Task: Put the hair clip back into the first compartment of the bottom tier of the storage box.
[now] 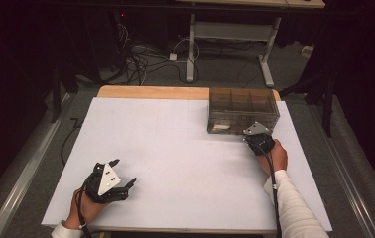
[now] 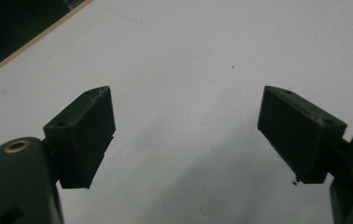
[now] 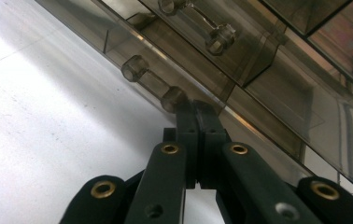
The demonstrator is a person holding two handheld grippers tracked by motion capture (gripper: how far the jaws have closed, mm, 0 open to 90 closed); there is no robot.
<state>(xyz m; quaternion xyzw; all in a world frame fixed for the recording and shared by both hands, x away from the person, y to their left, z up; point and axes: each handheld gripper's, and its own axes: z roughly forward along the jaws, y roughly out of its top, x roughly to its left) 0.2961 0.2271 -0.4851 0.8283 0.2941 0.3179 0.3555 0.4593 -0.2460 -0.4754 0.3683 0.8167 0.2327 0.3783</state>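
A smoky clear plastic drawer box (image 1: 242, 109) stands at the back right of the white table (image 1: 175, 148). My right gripper (image 1: 249, 136) is at the box's front lower face. In the right gripper view its jaws (image 3: 197, 106) are pressed together with nothing between them. Their tips rest against the lower drawer's front, just beside the near end of its clear bar handle (image 3: 153, 83). My left gripper (image 1: 125, 171) lies near the front left of the table. Its jaws (image 2: 186, 126) are spread wide over bare white surface.
A second drawer handle (image 3: 198, 23) sits above the first. A wooden strip (image 1: 151, 92) edges the table's far side. Beyond it are desk legs (image 1: 191, 49) and loose cables (image 1: 141, 62) on the floor. Bare white surface spans the table's middle.
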